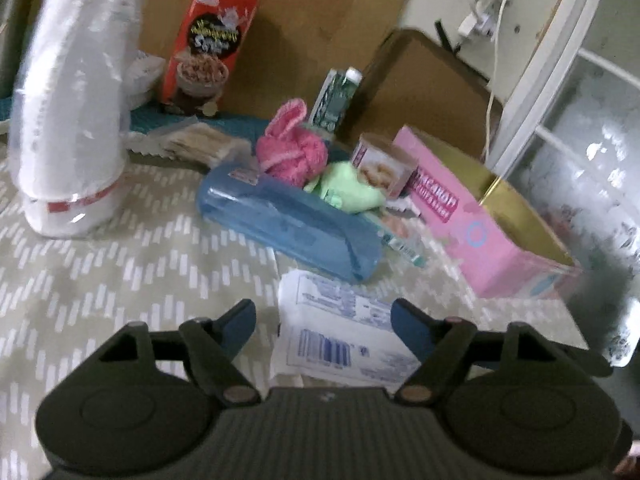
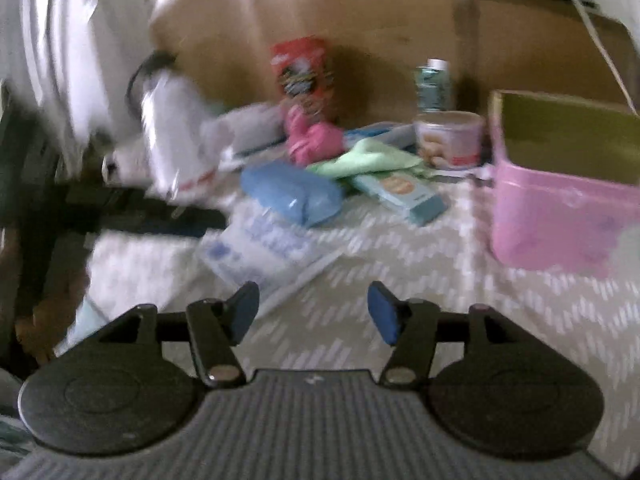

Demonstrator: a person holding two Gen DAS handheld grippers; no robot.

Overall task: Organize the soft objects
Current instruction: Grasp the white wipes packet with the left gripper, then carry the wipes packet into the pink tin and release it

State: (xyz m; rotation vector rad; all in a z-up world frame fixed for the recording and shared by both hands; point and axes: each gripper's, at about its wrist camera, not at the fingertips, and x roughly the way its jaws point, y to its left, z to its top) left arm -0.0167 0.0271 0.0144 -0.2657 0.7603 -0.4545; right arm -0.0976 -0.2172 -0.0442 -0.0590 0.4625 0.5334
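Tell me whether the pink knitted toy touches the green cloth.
Touching. In the left wrist view the pink knitted toy rests against the green cloth, with no gap where they meet.

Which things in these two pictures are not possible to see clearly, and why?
- Inside of the pink cardboard box: its floor is hidden by its own walls in both views.
- White printed plastic packet: its small print is unreadable in the left wrist view, and the left gripper covers its near end.
- Right wrist view: motion blur smears the red cereal box, so its label is unreadable.
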